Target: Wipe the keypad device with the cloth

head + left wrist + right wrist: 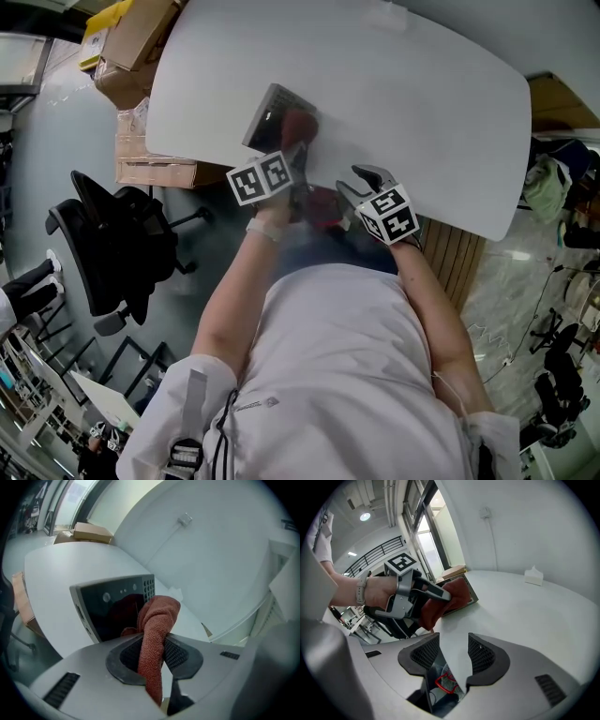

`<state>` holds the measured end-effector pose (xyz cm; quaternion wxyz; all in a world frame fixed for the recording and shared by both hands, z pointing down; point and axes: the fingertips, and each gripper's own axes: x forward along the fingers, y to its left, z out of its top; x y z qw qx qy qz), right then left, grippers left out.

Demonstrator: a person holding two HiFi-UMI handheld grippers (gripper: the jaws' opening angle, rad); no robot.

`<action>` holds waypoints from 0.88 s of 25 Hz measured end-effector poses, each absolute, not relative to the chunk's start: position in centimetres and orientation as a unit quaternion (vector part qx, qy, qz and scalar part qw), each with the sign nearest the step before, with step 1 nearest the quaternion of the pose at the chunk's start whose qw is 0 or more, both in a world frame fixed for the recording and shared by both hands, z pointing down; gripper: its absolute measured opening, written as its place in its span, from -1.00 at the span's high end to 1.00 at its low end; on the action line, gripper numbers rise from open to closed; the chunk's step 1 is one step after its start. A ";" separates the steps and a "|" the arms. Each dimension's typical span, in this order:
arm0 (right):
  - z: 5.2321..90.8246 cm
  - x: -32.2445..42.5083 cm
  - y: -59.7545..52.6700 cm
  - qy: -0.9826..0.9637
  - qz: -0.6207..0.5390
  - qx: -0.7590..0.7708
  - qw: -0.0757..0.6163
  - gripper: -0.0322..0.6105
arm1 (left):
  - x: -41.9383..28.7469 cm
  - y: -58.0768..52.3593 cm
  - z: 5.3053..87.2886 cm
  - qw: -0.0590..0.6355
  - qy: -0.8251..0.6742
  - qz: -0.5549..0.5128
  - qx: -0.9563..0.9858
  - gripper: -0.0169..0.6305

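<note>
The keypad device [272,112] is taking up the left edge of the counter [431,84], and my left tool [152,656], clamping the cloth [157,620], is crowding it. Rightward the counter is lying open before my right tool [453,646], jaws parted; a tissue box [533,576] is standing by the far wall.

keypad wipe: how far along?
Done: the left gripper is shut on the red cloth. In hand: the cloth's bunched end sits against the dark face of the keypad device on the table. Left: the wiping itself; no telling how much is wiped. The right gripper is open and empty.
</note>
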<state>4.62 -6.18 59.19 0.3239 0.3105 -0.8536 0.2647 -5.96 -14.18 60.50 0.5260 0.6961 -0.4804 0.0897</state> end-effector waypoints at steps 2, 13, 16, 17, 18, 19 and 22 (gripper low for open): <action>59.2 4.5 -6.2 -0.854 0.265 0.309 0.323 0.30 | -6.8 -15.0 58.9 0.525 -0.487 0.059 0.696 0.67; 59.2 3.0 -6.7 -0.860 0.260 0.294 0.325 0.30 | -11.0 -18.6 55.6 0.519 -0.506 -0.028 0.688 0.68; 59.2 3.1 -6.7 -0.860 0.260 0.294 0.325 0.30 | -10.2 -17.7 56.7 0.535 -0.497 -0.025 0.683 0.68; 59.1 3.1 -6.6 -0.860 0.260 0.293 0.326 0.30 | -9.9 -17.3 57.1 0.542 -0.494 -0.026 0.680 0.68; 59.0 3.1 -6.6 -0.861 0.260 0.293 0.326 0.30 | -9.6 -16.9 57.6 0.547 -0.491 -0.025 0.678 0.68; 59.0 3.1 -6.5 -0.860 0.260 0.293 0.327 0.30 | -9.4 -16.6 58.0 0.551 -0.488 -0.022 0.676 0.68; 59.2 3.2 -6.4 -0.860 0.260 0.292 0.328 0.30 | -8.6 -15.4 59.3 0.563 -0.480 -0.007 0.673 0.68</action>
